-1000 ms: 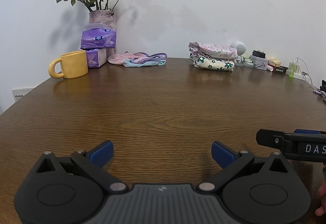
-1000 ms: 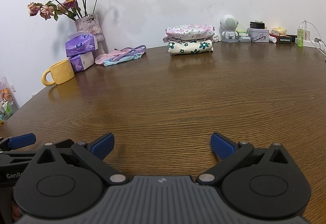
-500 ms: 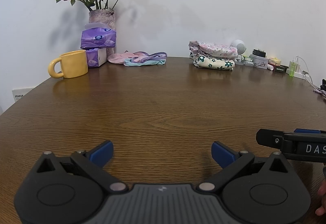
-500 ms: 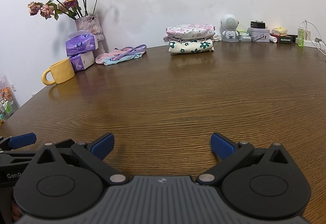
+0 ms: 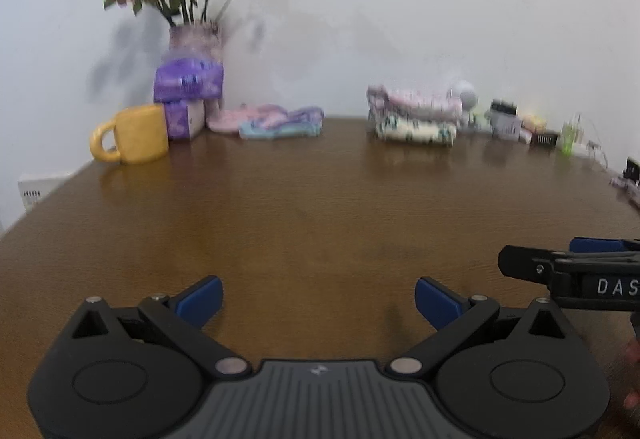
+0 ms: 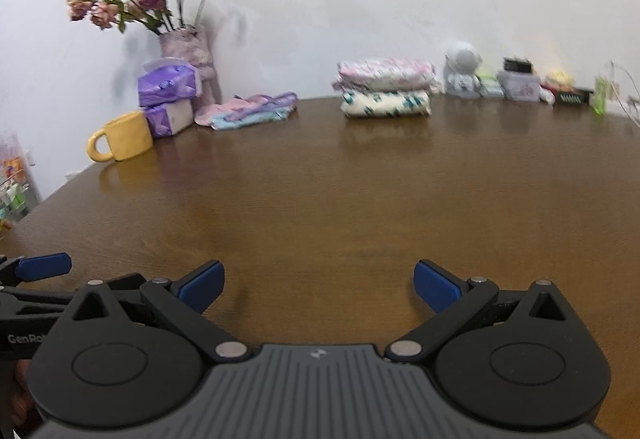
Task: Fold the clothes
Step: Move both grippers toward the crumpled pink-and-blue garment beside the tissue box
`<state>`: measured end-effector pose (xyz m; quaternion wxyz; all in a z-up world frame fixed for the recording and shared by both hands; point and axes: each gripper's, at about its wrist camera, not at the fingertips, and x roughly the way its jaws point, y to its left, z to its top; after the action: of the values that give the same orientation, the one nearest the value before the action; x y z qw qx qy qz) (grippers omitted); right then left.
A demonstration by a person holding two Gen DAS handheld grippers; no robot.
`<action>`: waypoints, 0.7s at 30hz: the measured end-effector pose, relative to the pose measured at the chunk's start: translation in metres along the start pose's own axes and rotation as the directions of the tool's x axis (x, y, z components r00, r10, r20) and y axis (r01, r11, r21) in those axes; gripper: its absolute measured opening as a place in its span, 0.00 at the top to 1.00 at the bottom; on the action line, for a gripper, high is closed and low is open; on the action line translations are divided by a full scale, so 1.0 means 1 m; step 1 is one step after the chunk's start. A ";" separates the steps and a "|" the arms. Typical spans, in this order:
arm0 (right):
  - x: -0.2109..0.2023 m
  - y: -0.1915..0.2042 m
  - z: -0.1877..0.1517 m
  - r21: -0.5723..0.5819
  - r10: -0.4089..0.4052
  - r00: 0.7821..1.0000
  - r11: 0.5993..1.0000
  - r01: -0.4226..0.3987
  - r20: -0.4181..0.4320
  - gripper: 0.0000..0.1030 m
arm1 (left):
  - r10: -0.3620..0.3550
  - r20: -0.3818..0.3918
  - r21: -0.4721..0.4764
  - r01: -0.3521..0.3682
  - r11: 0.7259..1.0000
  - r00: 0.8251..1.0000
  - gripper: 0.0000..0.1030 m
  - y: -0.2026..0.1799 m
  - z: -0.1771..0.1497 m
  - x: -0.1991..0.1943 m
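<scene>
In the left wrist view, the left gripper (image 5: 319,297) stands wide and empty over the bare table (image 5: 320,207); the unfolded garment (image 5: 276,122) lies at upper middle-left, the folded stack (image 5: 414,119) to the upper right.

In the right wrist view, the right gripper (image 6: 319,286) is likewise wide and empty. Judging by this, fetching the loose garment (image 6: 250,111) comes next, a long forward reach.

Left gripper (image 5: 319,301) jaws spread wide over bare wooden table (image 5: 320,207), nothing between them. Right gripper (image 5: 576,271) edges in at right. Far edge: loose pink-blue garment (image 5: 276,122), folded clothes stack (image 5: 414,118), yellow mug (image 5: 134,140). Frame blurry, so small items at right unclear.
</scene>
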<state>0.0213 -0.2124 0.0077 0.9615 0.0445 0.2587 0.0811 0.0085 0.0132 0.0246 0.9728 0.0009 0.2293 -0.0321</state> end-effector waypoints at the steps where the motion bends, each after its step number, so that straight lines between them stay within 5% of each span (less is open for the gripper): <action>1: 0.000 0.000 0.007 -0.004 0.017 1.000 1.000 -0.017 0.009 0.00 | 0.008 0.026 0.002 -0.008 1.000 1.000 0.00 0.003 0.007 -0.002; 4: 0.006 0.003 0.034 -0.015 0.077 0.997 0.997 -0.077 0.023 0.00 | 0.032 0.082 0.002 -0.032 0.999 0.996 0.00 0.012 0.031 -0.005; 12: 0.056 0.018 0.099 -0.066 0.209 0.978 0.976 -0.207 0.014 0.00 | 0.084 0.068 0.050 -0.087 0.995 0.994 0.00 0.033 0.092 0.034; 21: 0.165 0.037 0.163 -0.083 0.196 0.979 0.976 -0.201 -0.065 0.00 | 0.180 0.042 -0.028 -0.179 0.983 0.983 0.00 0.081 0.149 0.136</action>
<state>0.2398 -0.1540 0.0719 0.9419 0.0250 0.2763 0.1892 0.2011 0.0829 0.0961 0.9766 0.0089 0.2068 0.0586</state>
